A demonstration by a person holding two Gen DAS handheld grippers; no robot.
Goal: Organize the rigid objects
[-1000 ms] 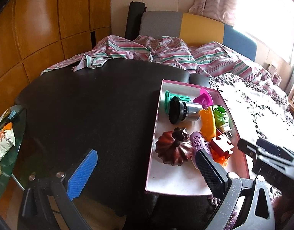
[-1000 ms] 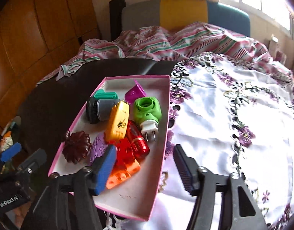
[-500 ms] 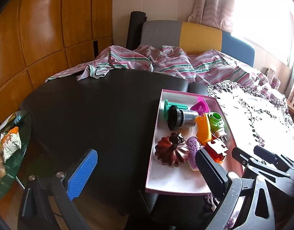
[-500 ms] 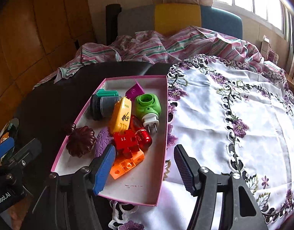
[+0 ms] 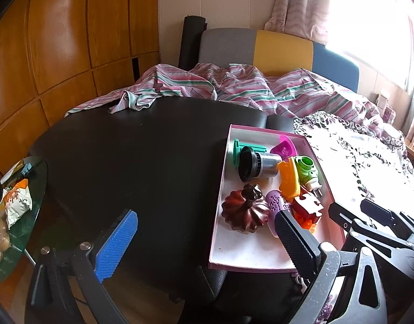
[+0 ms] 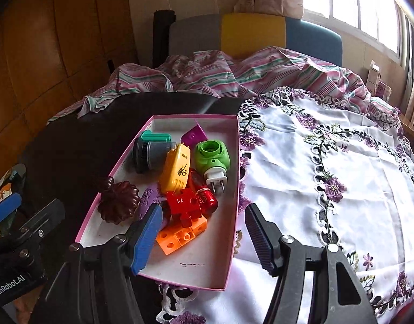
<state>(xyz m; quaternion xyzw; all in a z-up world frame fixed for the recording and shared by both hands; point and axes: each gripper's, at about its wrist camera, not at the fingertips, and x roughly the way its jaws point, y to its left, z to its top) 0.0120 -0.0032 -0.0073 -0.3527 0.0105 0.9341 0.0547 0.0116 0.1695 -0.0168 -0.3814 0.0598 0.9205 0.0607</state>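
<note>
A pink-rimmed white tray [image 5: 260, 253] [image 6: 201, 264] lies where the black table meets the cloth. It holds a brown fluted lid [image 5: 246, 213] [image 6: 117, 202], a grey cylinder [image 5: 256, 163] [image 6: 150, 155], a yellow device [image 6: 177, 171], a green plug [image 6: 212, 158], a red puzzle block [image 6: 182, 202], an orange brick [image 6: 180, 236] and more small toys. My left gripper [image 5: 207, 243] is open over the table at the tray's near left corner, holding nothing. My right gripper [image 6: 204, 239] hangs open above the tray's near end, also with nothing in it.
A black table [image 5: 126, 162] spreads to the left of the tray. An embroidered white cloth [image 6: 328, 175] covers the right side. Striped bedding [image 5: 233, 86] and a sofa lie behind. A glass side table [image 5: 31, 232] with snack packets stands low at the far left.
Both grippers have drawn back slightly from the tray, so the red block now shows past the right gripper's blue finger. Jaws are unchanged and the tray's contents have not moved.
</note>
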